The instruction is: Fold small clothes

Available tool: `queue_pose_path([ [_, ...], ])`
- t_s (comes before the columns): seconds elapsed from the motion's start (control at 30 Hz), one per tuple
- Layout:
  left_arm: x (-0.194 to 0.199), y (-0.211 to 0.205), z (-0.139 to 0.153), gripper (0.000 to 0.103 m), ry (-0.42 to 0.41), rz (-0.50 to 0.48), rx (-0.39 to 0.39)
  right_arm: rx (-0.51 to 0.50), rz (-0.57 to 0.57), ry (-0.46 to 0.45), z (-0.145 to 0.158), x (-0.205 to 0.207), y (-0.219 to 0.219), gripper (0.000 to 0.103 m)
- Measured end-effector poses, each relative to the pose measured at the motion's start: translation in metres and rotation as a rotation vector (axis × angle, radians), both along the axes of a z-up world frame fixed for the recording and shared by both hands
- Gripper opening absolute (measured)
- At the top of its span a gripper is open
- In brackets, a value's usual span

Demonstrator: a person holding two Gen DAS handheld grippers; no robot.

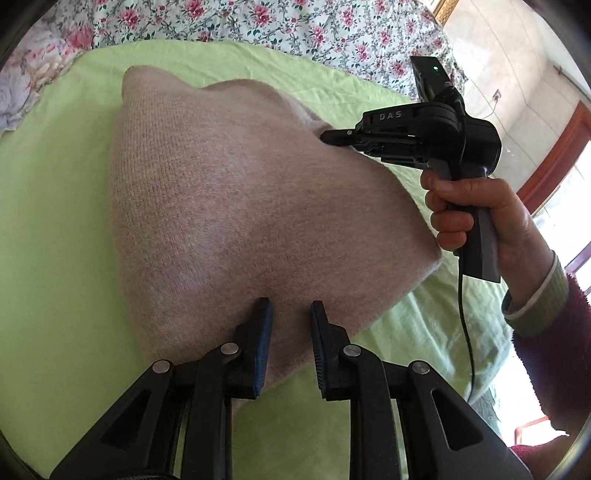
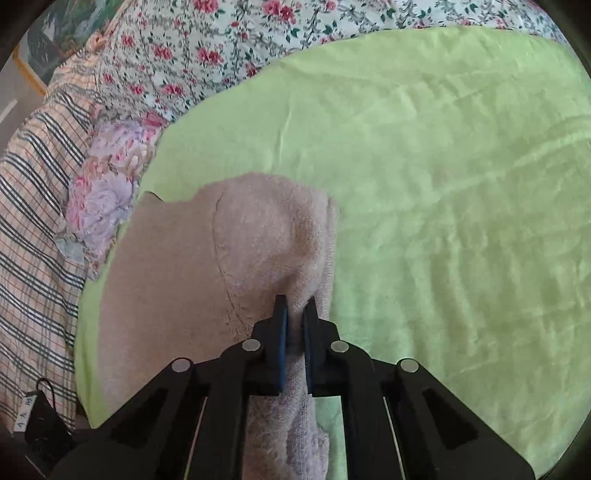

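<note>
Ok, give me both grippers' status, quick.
Left gripper: open, fingertips resting on the beige sweater, gripping nothing.
Right gripper: shut on a fold of the sweater.

Bed: green sheet (image 2: 443,166) covered centre | floral quilt (image 1: 295,26) along top | plaid blanket (image 2: 33,221) at left | pale wall (image 1: 517,62), red-brown window frame (image 1: 554,155), daylight, right.

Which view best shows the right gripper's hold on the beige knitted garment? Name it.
The right wrist view: the right gripper pinches a bunched fold of the beige knitted garment. The left wrist view shows that gripper side-on, tips at the garment's edge.
</note>
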State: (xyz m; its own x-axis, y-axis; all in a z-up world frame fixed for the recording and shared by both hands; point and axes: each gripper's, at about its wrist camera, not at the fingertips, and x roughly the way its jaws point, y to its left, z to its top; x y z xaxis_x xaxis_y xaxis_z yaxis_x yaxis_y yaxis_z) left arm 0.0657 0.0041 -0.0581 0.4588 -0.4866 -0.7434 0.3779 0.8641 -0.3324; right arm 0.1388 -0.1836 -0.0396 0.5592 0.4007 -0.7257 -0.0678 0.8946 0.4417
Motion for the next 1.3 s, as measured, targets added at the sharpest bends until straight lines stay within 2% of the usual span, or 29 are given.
queue_pose_path([
  [0.13,-0.011,0.019,0.021,0.021,-0.030,0.014,-0.045,-0.012,-0.018,-0.090,0.031,-0.034,0.000,0.011],
  [0.27,-0.010,0.042,0.043,0.023,-0.090,0.081,-0.077,0.013,0.071,-0.130,0.048,-0.073,0.017,0.012],
  [0.37,0.005,0.060,0.045,0.023,-0.096,0.146,-0.100,0.016,0.144,-0.110,0.036,-0.095,0.033,0.012],
  [0.47,0.024,0.070,0.040,0.023,-0.082,0.180,-0.133,-0.072,0.147,-0.059,0.012,-0.092,0.043,0.012],
  [0.5,0.029,0.070,0.034,0.022,-0.064,0.176,-0.127,-0.095,0.132,-0.035,0.002,-0.088,0.042,0.011],
  [0.57,0.039,0.064,0.023,0.022,-0.034,0.185,-0.075,-0.101,0.109,-0.015,-0.017,-0.079,0.036,0.000],
  [0.67,0.041,0.055,0.018,0.023,-0.051,0.182,-0.023,-0.089,0.093,-0.024,-0.019,-0.076,0.035,0.000],
  [0.87,0.007,0.058,0.031,0.022,-0.072,0.158,-0.051,-0.089,0.127,-0.055,0.001,-0.106,0.033,0.004],
  [0.97,-0.025,0.053,0.027,0.022,-0.069,0.107,-0.061,-0.114,0.137,-0.029,-0.009,-0.127,0.028,0.004],
  [1.03,-0.037,0.046,0.013,0.022,-0.040,0.096,-0.010,-0.143,0.130,-0.005,-0.023,-0.133,0.025,0.003],
  [1.1,-0.040,0.043,-0.007,0.020,-0.001,0.108,0.034,-0.096,0.112,-0.012,-0.027,-0.134,0.018,0.003],
  [1.17,-0.042,0.045,-0.007,0.021,-0.006,0.127,0.003,-0.100,0.105,-0.008,-0.026,-0.133,0.017,0.003],
  [1.3,-0.042,0.044,-0.005,0.021,-0.001,0.133,0.005,-0.127,0.108,-0.009,-0.025,-0.134,0.020,0.003],
])
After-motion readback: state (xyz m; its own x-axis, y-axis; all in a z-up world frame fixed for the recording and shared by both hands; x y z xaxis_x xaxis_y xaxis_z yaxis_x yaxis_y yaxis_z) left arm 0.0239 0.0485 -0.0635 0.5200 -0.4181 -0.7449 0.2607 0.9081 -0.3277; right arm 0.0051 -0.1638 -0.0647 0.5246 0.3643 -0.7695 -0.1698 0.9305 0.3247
